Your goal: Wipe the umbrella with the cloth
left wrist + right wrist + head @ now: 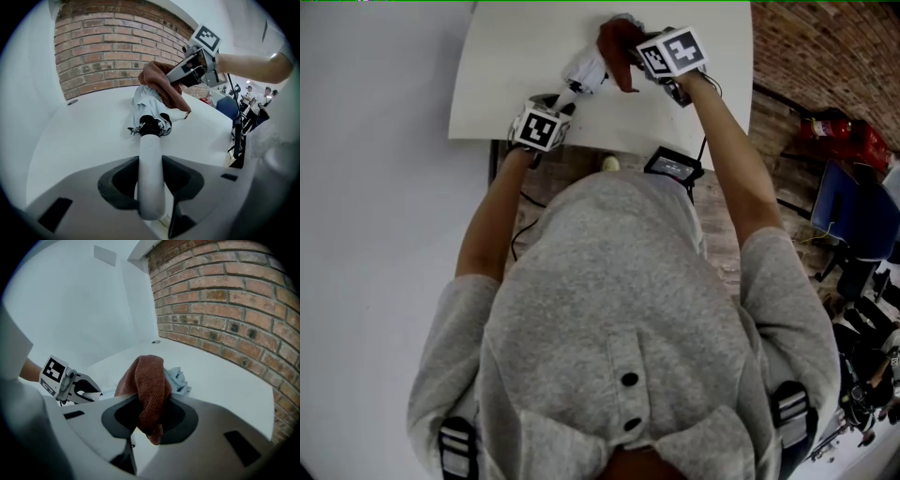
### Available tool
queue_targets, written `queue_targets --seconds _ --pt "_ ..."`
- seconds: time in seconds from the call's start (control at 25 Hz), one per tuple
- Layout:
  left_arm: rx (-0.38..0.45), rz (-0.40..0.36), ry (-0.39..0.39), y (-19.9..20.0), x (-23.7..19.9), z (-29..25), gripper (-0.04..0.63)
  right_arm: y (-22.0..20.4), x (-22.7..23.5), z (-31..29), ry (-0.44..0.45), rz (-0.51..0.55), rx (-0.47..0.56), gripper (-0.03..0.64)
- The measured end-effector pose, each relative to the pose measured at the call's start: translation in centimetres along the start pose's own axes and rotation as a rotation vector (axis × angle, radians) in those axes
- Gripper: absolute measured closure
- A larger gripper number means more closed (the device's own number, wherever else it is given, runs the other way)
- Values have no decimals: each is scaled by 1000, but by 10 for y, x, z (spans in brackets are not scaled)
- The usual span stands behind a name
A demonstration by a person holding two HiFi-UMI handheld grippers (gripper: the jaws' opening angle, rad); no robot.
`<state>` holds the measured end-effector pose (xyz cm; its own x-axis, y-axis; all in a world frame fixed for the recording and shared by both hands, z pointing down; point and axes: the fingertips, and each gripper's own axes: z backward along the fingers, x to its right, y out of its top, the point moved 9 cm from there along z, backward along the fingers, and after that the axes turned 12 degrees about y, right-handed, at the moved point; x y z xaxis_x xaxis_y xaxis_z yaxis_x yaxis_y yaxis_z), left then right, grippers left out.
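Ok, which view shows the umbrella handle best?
Left gripper view: the umbrella handle shows large, clamped in the left claw. Head view shows it small; in the right gripper view the cloth hides it.

Red brick wall, plain white wall, white table

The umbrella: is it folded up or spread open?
Folded up: the umbrella has its pale canopy bunched tight beyond the white handle.

Soft, even, diffuse light. Faint shadow under the umbrella. Fisheye bending, black corners in 2 gripper views.
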<state>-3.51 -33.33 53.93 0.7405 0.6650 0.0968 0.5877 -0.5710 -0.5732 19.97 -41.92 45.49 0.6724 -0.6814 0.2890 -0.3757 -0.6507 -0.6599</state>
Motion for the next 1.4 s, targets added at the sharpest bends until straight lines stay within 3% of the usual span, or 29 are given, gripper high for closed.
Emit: queue_targets --seconds 0.36,0.96,1.16,1.4 --pt "8 21 -21 0 -2 1 440 18 25 19 -91 24 -27 523" --pt "-1 -1 -20 4 -3 7 440 70 83 70 -380 90 -83 525" --pt "-11 -9 -14 8 -6 13 440 105 77 47 -354 190 -117 525" --pt "-15 -1 -14 8 -2 14 440 104 46 -14 -230 261 -228 525"
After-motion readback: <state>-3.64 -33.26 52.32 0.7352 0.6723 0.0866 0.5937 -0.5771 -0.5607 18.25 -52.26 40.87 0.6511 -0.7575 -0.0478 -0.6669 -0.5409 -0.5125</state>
